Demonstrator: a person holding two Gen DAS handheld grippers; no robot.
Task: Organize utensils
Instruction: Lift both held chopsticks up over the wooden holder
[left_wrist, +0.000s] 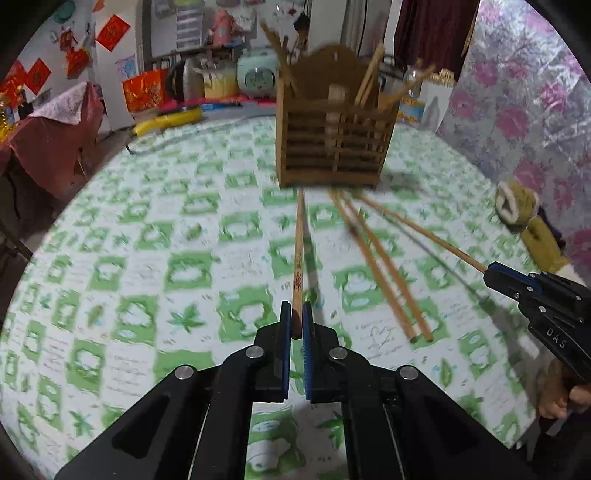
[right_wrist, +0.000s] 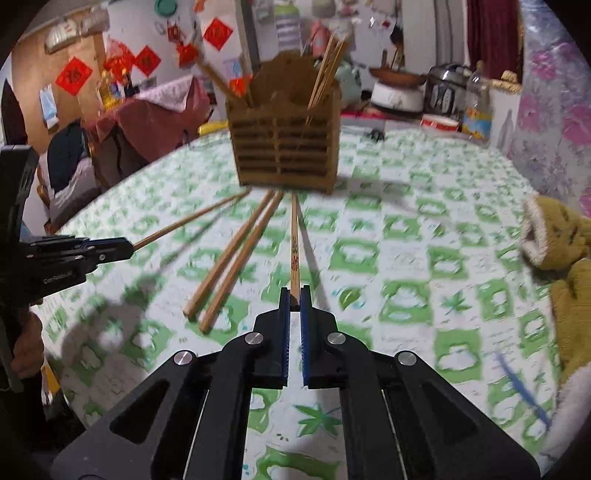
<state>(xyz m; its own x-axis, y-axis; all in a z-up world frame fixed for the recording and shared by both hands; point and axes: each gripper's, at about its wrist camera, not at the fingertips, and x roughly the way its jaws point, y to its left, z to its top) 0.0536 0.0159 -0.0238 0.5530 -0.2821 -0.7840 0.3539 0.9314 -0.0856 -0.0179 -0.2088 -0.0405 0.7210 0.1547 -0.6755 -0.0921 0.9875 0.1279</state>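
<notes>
Closest to us, the left gripper (left_wrist: 296, 318) has its fingers clamped on the near end of one chopstick (left_wrist: 298, 254), and the right gripper (right_wrist: 294, 297) has its fingers clamped on the near end of a second chopstick (right_wrist: 294, 251). Both held sticks point away towards the wooden holder (left_wrist: 334, 140).

Between the two grippers, a loose pair of chopsticks (left_wrist: 380, 271) lies flat on the tabletop (left_wrist: 147, 258), side by side and almost touching each other, with the far ends near the foot of the holder. This pair is between the two held sticks, so it is close to both.

The tabletop has a cloth with green and white squares. To the right lies a yellow-green plush toy (right_wrist: 561, 243), well apart from the sticks.

Further away the holder stands upright, with several chopsticks leaning in its compartments; the picture is too blurred to count them. Behind it, at the far edge, we see a rice cooker (right_wrist: 397, 96), a plastic bottle (right_wrist: 476, 107) and a small bowl (right_wrist: 439, 123).
</notes>
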